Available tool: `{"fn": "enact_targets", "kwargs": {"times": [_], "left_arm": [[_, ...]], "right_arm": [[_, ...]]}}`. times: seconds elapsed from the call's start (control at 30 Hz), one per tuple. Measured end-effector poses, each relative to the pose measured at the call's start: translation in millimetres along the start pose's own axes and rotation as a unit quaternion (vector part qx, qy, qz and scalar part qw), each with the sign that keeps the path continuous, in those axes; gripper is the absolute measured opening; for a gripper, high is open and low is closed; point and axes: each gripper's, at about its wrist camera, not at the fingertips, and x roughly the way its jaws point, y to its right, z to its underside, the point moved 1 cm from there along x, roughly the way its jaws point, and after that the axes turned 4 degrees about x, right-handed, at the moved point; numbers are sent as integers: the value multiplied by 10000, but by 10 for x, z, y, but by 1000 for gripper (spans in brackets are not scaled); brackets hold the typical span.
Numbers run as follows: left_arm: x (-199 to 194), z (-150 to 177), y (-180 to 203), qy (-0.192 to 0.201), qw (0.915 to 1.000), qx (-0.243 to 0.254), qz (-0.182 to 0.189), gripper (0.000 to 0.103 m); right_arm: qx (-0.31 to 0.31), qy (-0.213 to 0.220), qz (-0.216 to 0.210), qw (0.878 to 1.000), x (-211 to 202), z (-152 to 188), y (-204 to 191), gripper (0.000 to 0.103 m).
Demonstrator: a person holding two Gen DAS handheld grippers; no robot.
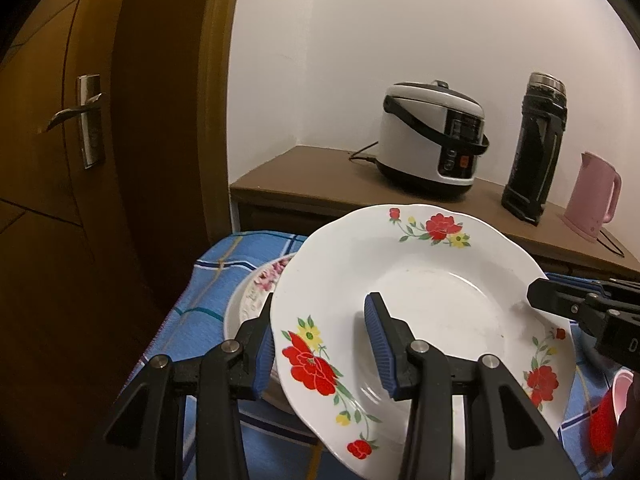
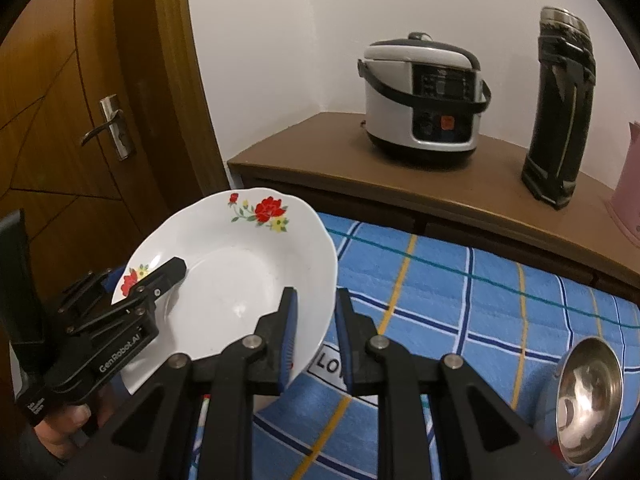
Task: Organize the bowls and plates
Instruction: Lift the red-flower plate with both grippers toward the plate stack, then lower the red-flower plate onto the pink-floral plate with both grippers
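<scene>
A white deep plate with red flowers (image 1: 420,300) (image 2: 240,272) is held tilted in the air over the blue checked cloth. My left gripper (image 1: 320,344) straddles its near-left rim, one finger inside, one outside, jaws apart about the rim's width. My right gripper (image 2: 314,332) straddles the opposite rim; its fingers stand slightly apart around the edge. The right gripper also shows in the left wrist view (image 1: 568,304), the left gripper in the right wrist view (image 2: 160,280). A pink-flowered plate (image 1: 260,284) lies on the cloth below.
A steel bowl (image 2: 588,396) lies on the cloth (image 2: 460,300) at right. A rice cooker (image 2: 424,96), a black flask (image 2: 560,120) and a pink kettle (image 1: 592,196) stand on the brown cabinet (image 2: 320,152) behind. A wooden door (image 1: 60,160) is at left.
</scene>
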Motion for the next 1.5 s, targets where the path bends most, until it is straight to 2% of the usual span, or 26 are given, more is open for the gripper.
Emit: {"fn": "enact_targets", "kwargs": {"times": [0.5,0.9,1.5], "left_arm": [[61,-126,-207,185,9997,-77,-162,45],[200,-152,-270,127,9996,-145,-224,45],[398,-176,-325,157,9994,-172,-260,45]], "right_arm": [[-37,86,13,10000,179,-56,-155,19],[-132,256,127,9995,223,-182,-252,19],[-95,215,301,9993,450,-183,-235,19]]}}
